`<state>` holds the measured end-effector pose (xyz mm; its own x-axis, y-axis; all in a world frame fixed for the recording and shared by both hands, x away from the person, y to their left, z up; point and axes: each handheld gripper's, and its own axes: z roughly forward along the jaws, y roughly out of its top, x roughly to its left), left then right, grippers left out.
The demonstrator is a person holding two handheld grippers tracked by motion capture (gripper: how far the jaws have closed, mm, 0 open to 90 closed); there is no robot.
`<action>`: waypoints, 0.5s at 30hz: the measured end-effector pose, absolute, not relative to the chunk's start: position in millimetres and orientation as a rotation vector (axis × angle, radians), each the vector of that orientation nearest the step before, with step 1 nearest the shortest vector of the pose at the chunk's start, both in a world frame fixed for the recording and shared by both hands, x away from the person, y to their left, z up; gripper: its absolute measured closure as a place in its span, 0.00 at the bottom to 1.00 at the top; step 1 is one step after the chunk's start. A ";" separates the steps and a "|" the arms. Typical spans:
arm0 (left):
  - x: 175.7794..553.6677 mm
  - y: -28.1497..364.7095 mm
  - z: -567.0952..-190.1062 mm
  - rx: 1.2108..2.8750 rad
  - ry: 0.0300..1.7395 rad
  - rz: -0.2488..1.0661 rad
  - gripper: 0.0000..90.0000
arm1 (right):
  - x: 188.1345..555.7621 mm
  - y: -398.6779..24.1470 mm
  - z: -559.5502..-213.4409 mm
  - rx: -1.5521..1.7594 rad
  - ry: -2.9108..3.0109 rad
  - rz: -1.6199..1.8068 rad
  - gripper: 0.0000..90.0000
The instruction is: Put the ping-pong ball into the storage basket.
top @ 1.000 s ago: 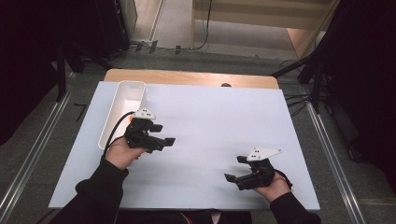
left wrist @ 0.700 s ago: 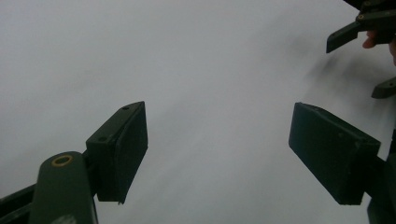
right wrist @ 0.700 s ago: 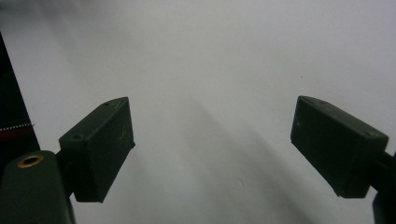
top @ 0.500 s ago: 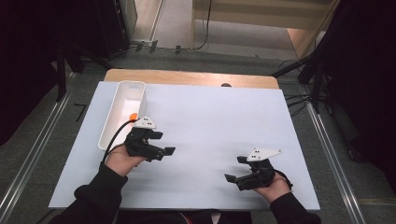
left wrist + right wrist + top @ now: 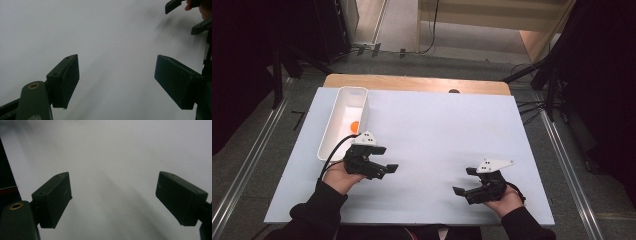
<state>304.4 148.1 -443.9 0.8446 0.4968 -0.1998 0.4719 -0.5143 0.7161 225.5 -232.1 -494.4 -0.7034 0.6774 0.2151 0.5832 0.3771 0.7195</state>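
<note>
Apparently finished dropping the orange ball (image 5: 354, 125) into the white bin (image 5: 332, 134) at eleven o'clock, both grippers, left gripper (image 5: 384, 169) and right gripper (image 5: 463, 182), gaped wide and empty, wanting a fresh target.

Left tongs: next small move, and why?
Probably nothing more than settling beside the white bin. The left tongs stand open with nothing between the pads, only bare white table sheet ahead. The orange ball already lies inside the bin, and the right tongs rest open too, so no grasp seems called for.
</note>
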 end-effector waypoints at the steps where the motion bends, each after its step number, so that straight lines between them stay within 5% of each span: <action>1: 304.1 148.3 -444.6 2.198 0.693 0.036 0.23 | 225.4 -232.0 -494.4 1.158 2.511 1.235 0.13; 15: 296.8 150.3 -453.8 2.266 0.589 0.025 0.23 | 225.2 -231.6 -494.0 1.148 2.508 1.239 0.14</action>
